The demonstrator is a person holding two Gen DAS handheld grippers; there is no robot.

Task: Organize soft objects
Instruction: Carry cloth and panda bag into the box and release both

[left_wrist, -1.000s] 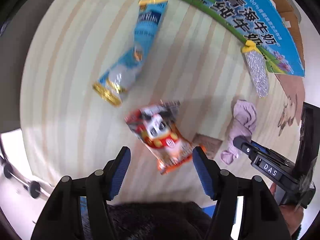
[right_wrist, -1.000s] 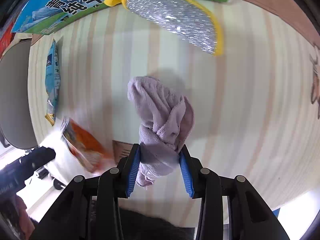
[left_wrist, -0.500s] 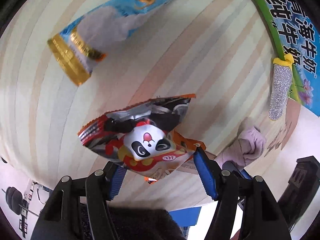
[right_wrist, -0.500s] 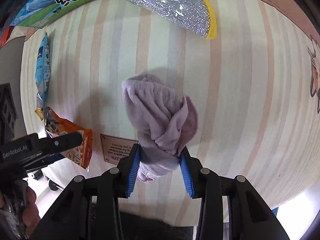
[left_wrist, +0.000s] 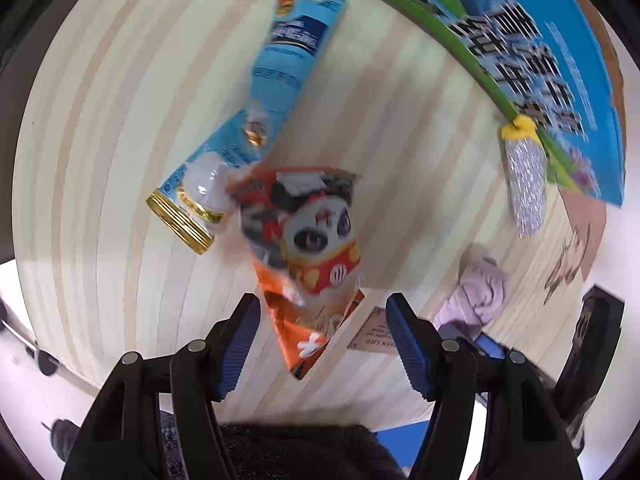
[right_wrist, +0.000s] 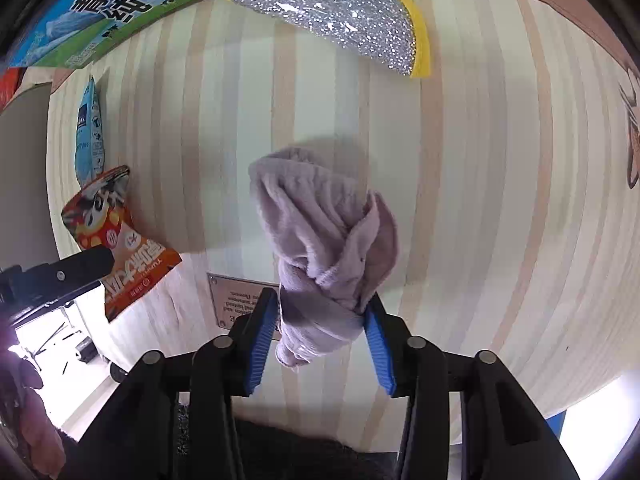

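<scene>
My right gripper (right_wrist: pixel 322 338) is shut on a knotted lilac cloth (right_wrist: pixel 324 236) and holds it above the striped wooden table; the cloth also shows in the left wrist view (left_wrist: pixel 478 292). My left gripper (left_wrist: pixel 322 340) is open, with an orange panda snack bag (left_wrist: pixel 308 248) lying on the table just beyond its fingertips. The bag also shows in the right wrist view (right_wrist: pixel 116 240), beside the left gripper's black finger. A blue snack packet (left_wrist: pixel 260 108) lies touching the bag's far-left corner. A silver scouring pad with yellow trim (right_wrist: pixel 328 12) lies farther back.
A green-and-blue milk carton (left_wrist: pixel 532 52) lies along the table's far side. A small metal nameplate (right_wrist: pixel 236 304) is fixed to the table near its front edge. The table edge (left_wrist: pixel 280 408) runs just under both grippers.
The left gripper has pulled back and swung; the panda bag, between its fingers half a second ago, now lies beyond them next to the blue packet. The right gripper still holds the cloth.
</scene>
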